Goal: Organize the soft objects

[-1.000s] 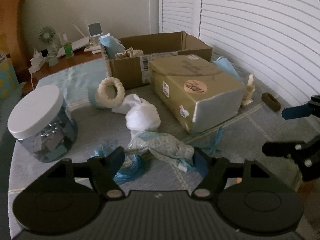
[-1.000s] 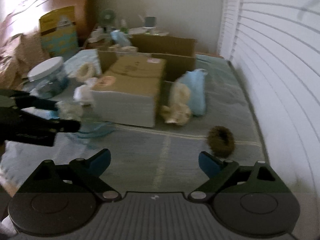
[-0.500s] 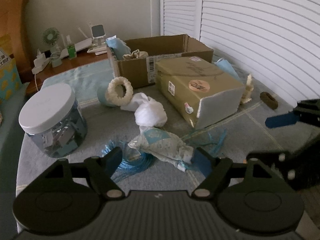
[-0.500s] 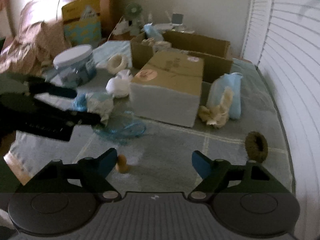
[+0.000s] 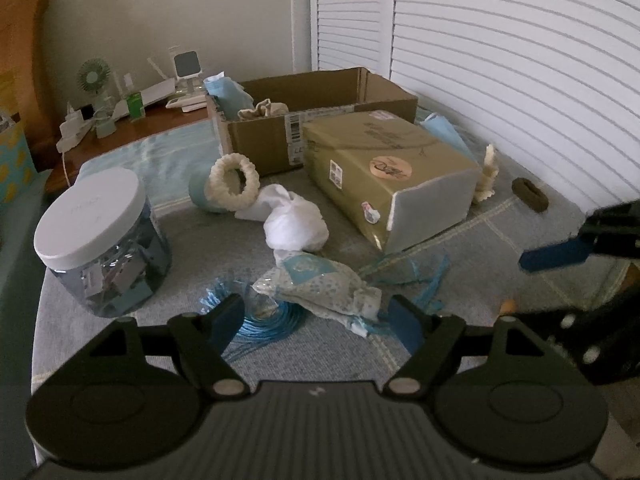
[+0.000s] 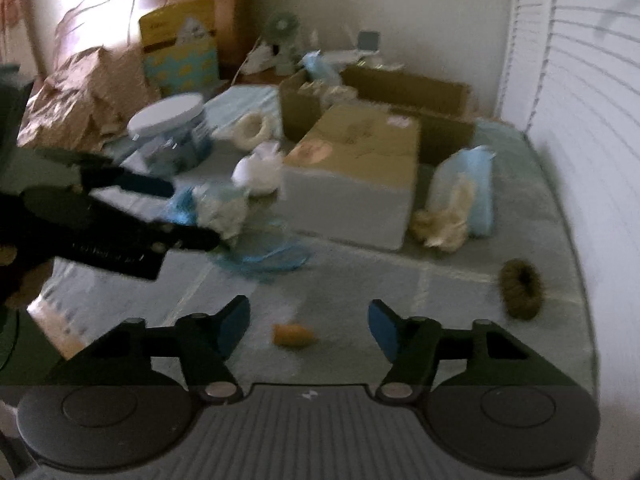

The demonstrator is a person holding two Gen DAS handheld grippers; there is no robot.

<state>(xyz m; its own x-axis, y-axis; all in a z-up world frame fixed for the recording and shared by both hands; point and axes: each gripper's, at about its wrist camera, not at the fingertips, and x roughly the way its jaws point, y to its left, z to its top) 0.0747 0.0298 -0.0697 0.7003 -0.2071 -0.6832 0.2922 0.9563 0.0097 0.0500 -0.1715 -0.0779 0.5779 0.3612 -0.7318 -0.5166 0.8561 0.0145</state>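
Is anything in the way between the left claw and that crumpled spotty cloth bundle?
Nothing visible blocks it. The left claw is open, and the spotty cloth bundle lies on the mat right ahead of its fingertips. The bundle rests on a coil of blue ribbon, which could get caught in the grab.

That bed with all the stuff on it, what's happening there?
A person is tidying soft things with two handheld grippers. The left gripper is open just in front of a crumpled patterned cloth lying on blue ribbon. The right gripper is open too, holding nothing, above a small orange thing. A cardboard box at the back already has a few soft things in it.
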